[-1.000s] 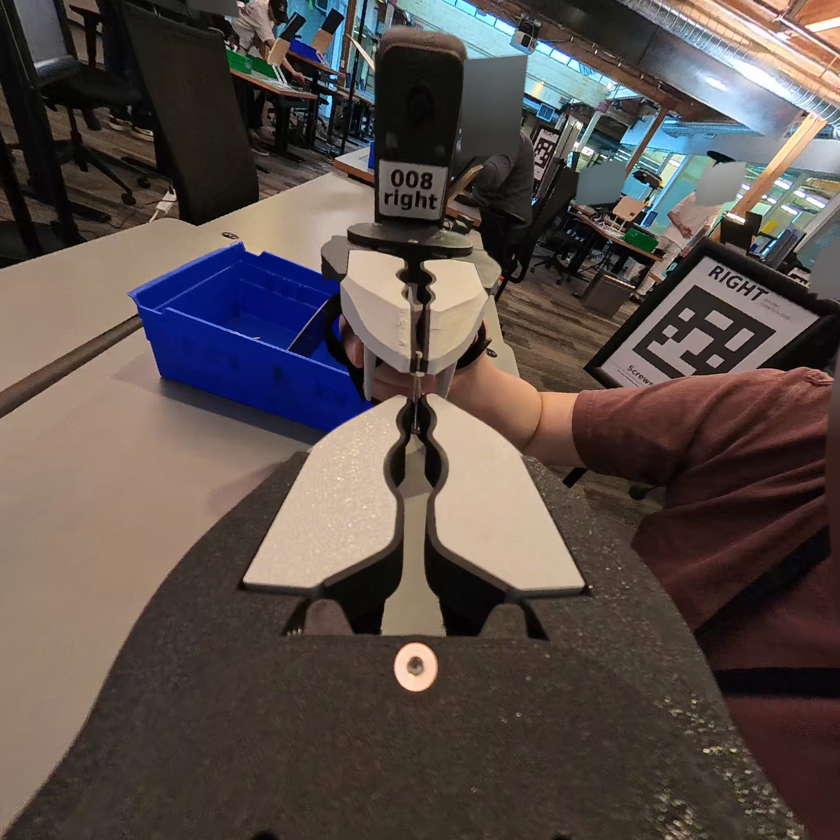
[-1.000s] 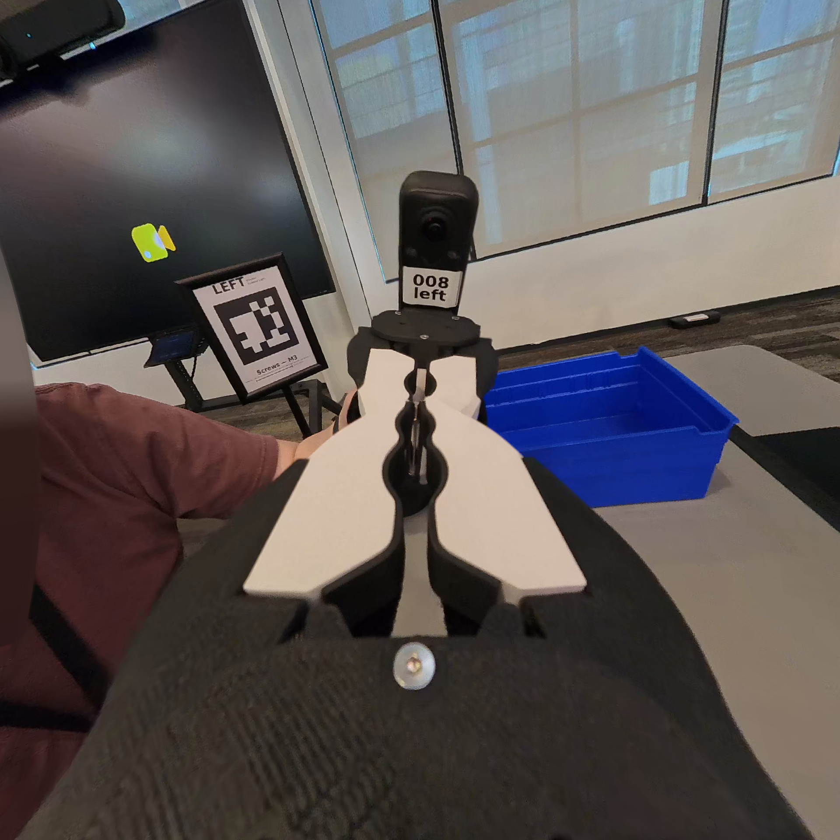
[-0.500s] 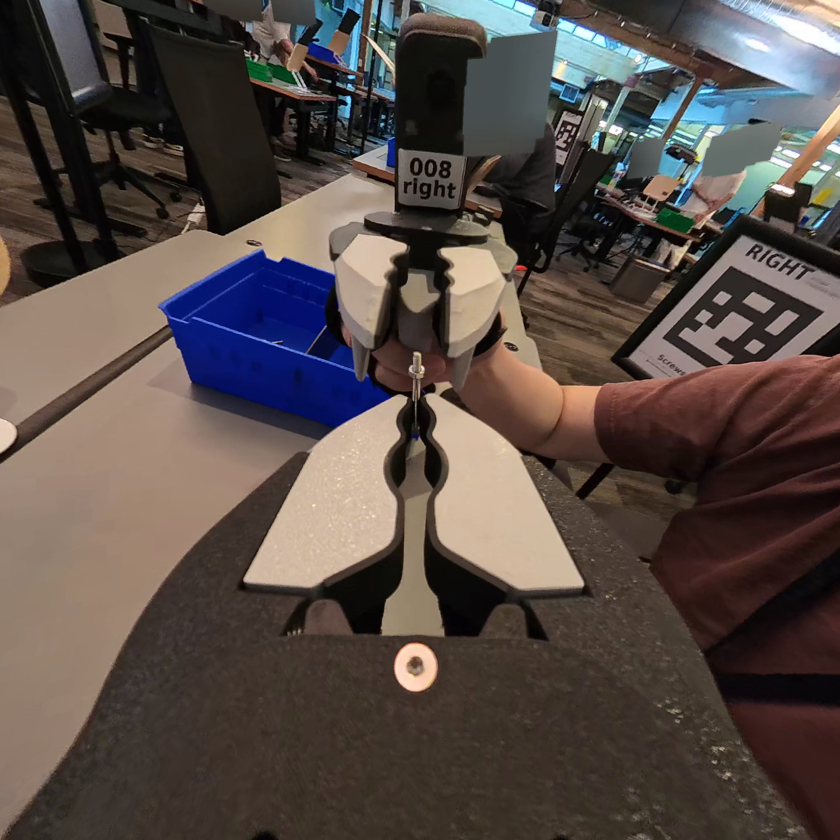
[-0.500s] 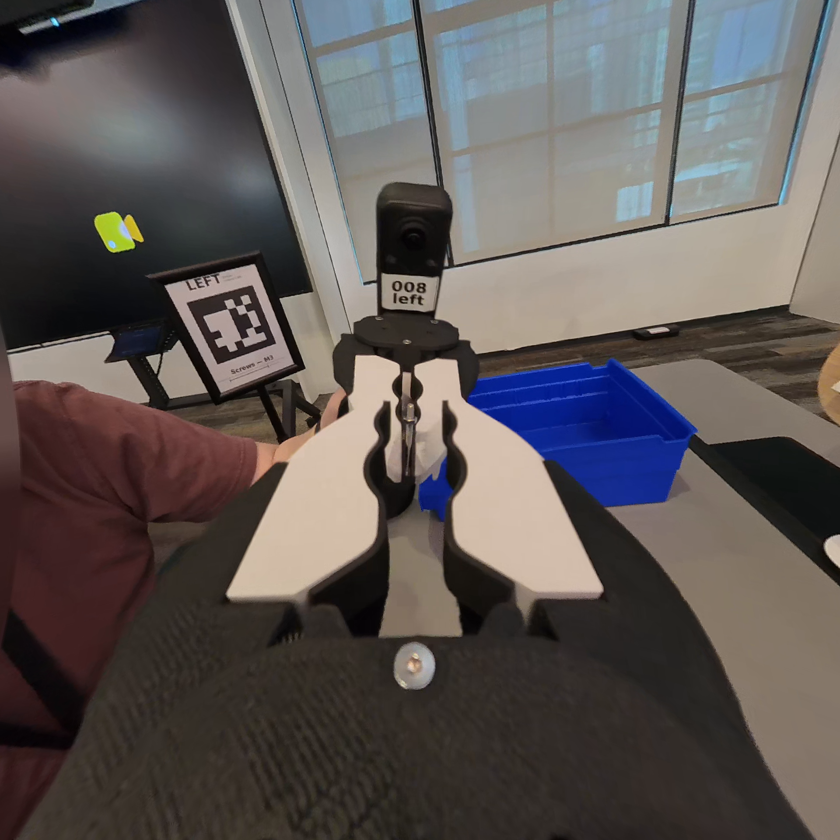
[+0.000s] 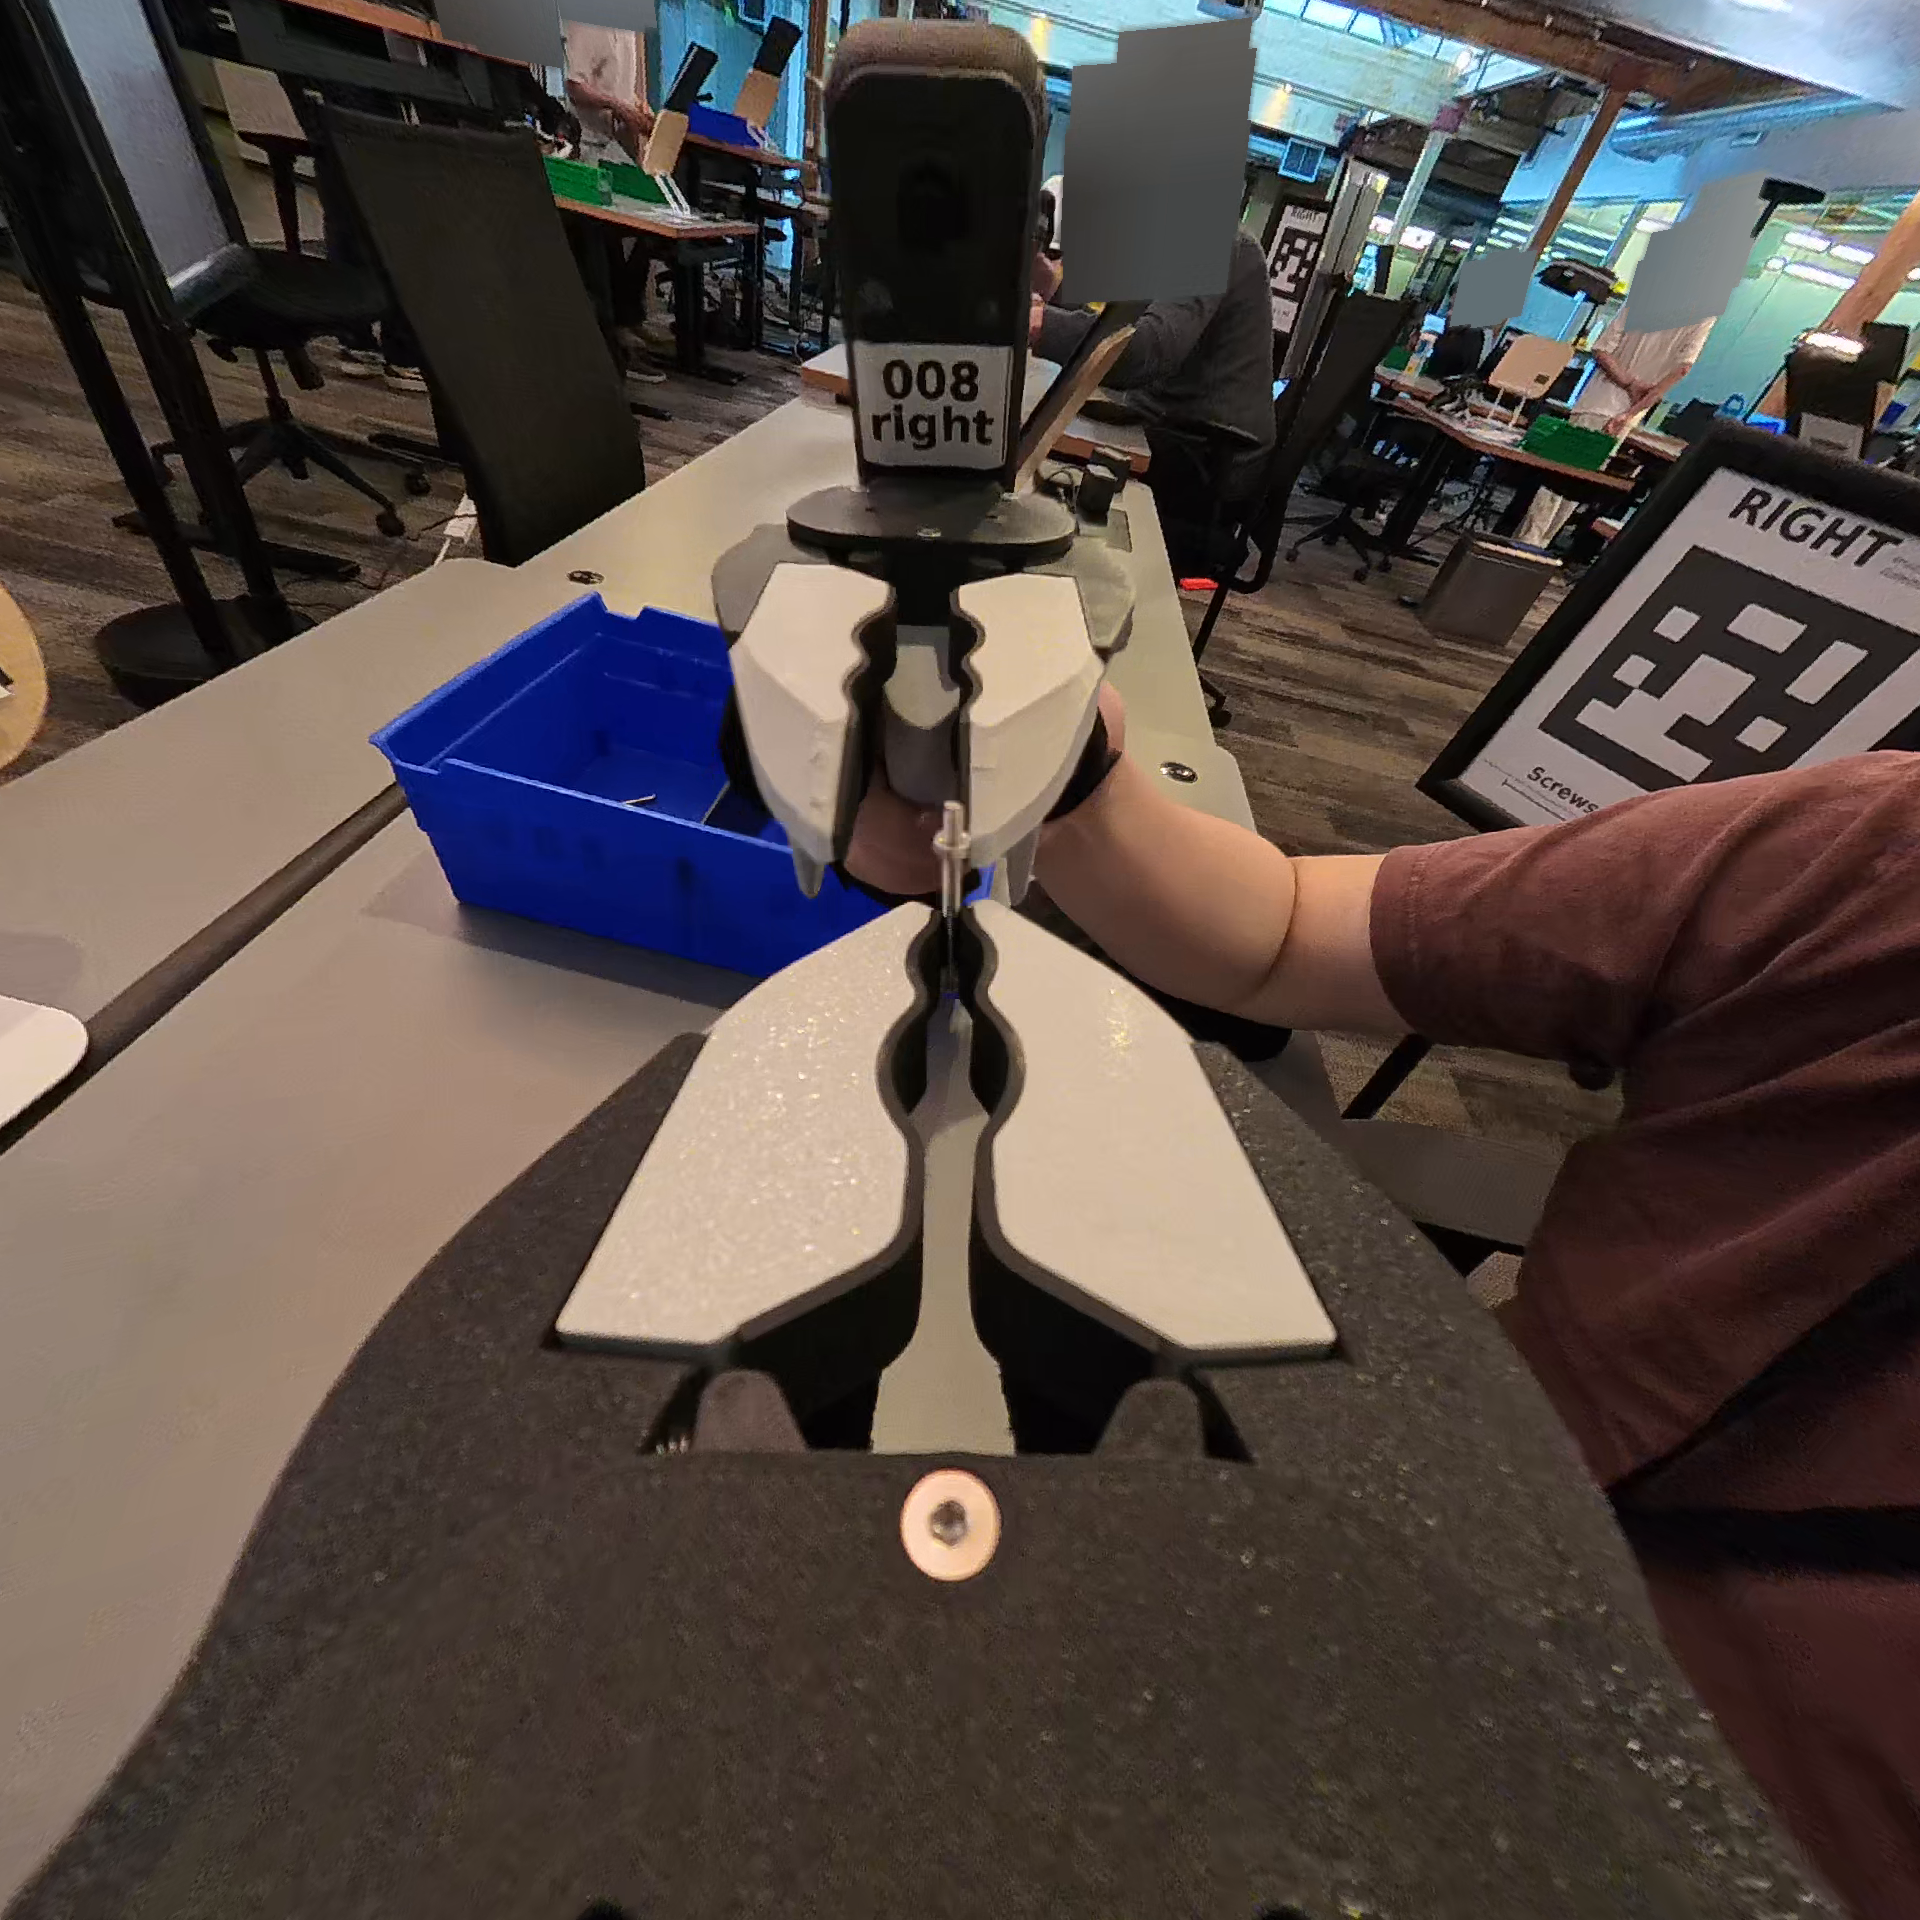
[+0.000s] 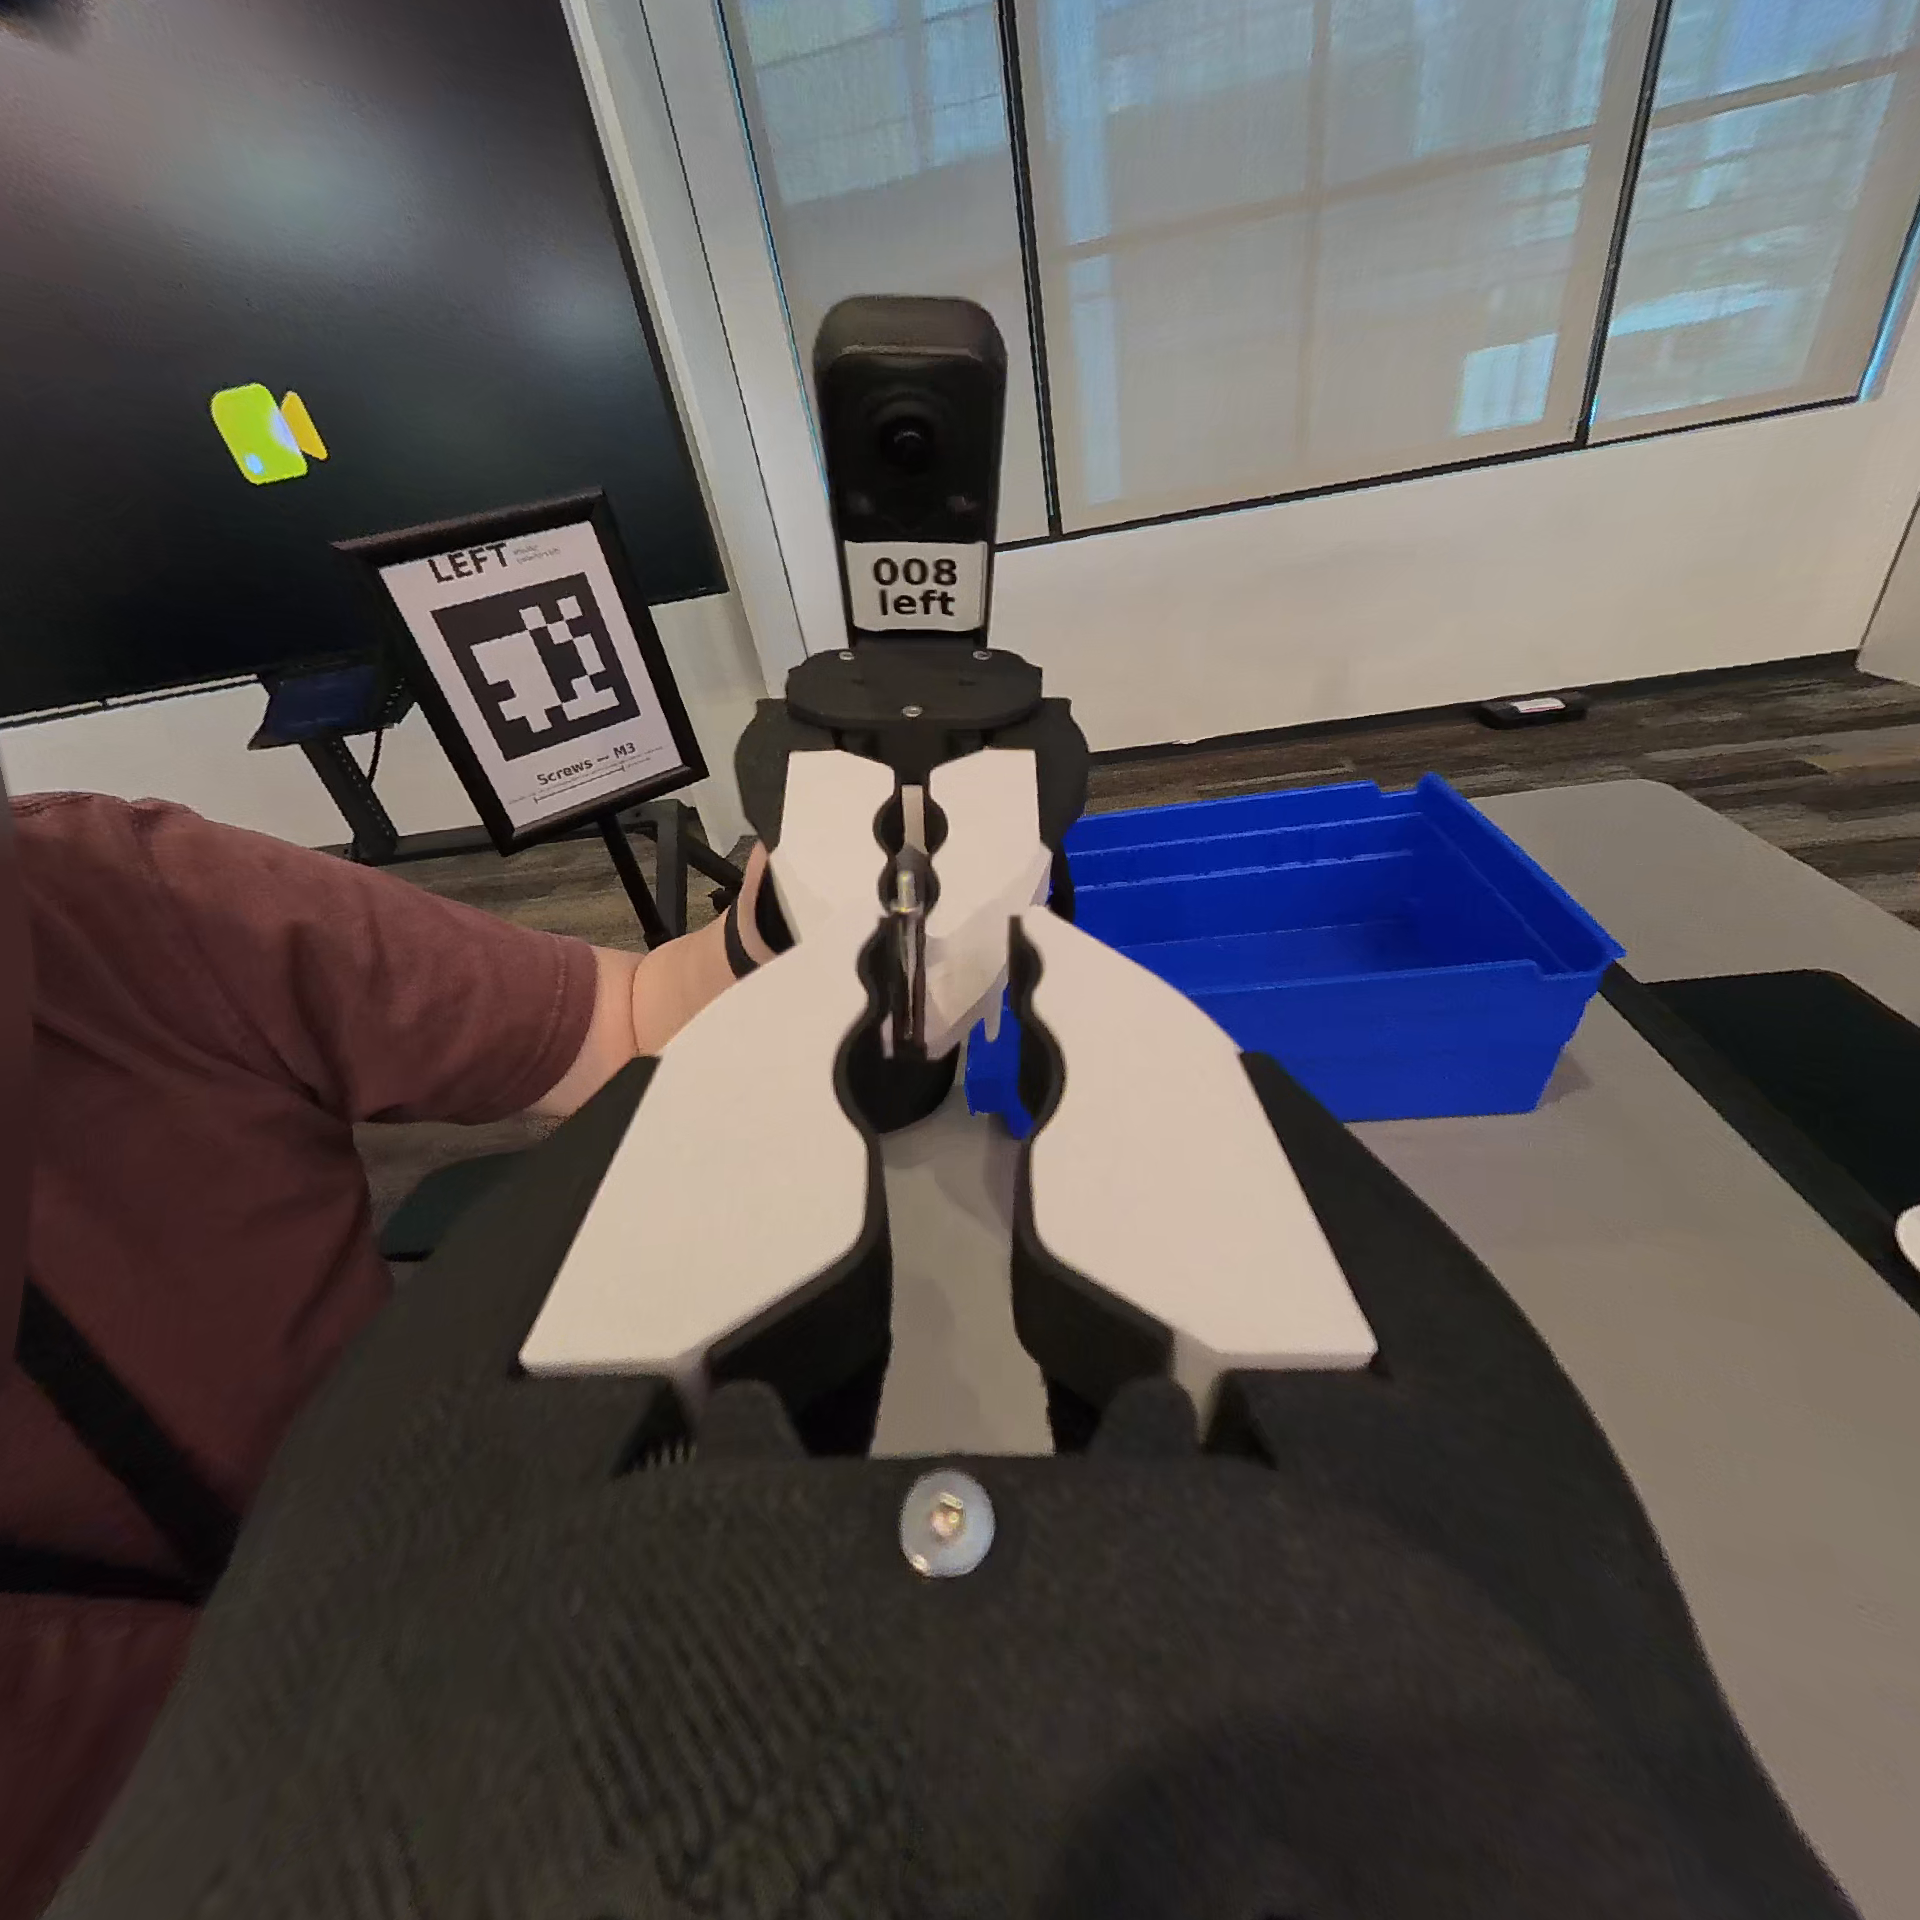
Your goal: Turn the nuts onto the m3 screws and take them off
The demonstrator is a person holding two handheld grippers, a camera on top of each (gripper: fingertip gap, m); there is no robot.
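My left gripper (image 5: pixel 948 914) is shut on a thin silver M3 screw (image 5: pixel 948 868), which sticks out past its tips. A small nut (image 5: pixel 948 831) sits near the screw's free end. My right gripper (image 6: pixel 948 930) faces it, with its jaws open on either side of the screw and not touching it. The right gripper also shows in the left wrist view (image 5: pixel 916 883), open just behind the nut. In the right wrist view the left gripper (image 6: pixel 920 1023) holds the screw (image 6: pixel 908 956) towards the camera. Both are held above the grey table (image 5: pixel 260 1143).
A blue plastic bin (image 5: pixel 582 831) stands on the table behind the grippers and also shows in the right wrist view (image 6: pixel 1351 1049). The person's arm (image 5: pixel 1195 914) reaches in from the right. Framed marker signs (image 5: pixel 1714 665) stand beside the table. A white object (image 5: pixel 31 1049) lies at the left edge. Both grippers' tips are close together, under 4 cm apart.
One second ago my right gripper was shut at the screw's tip. It has opened and drawn back a little. The left gripper still holds the screw.
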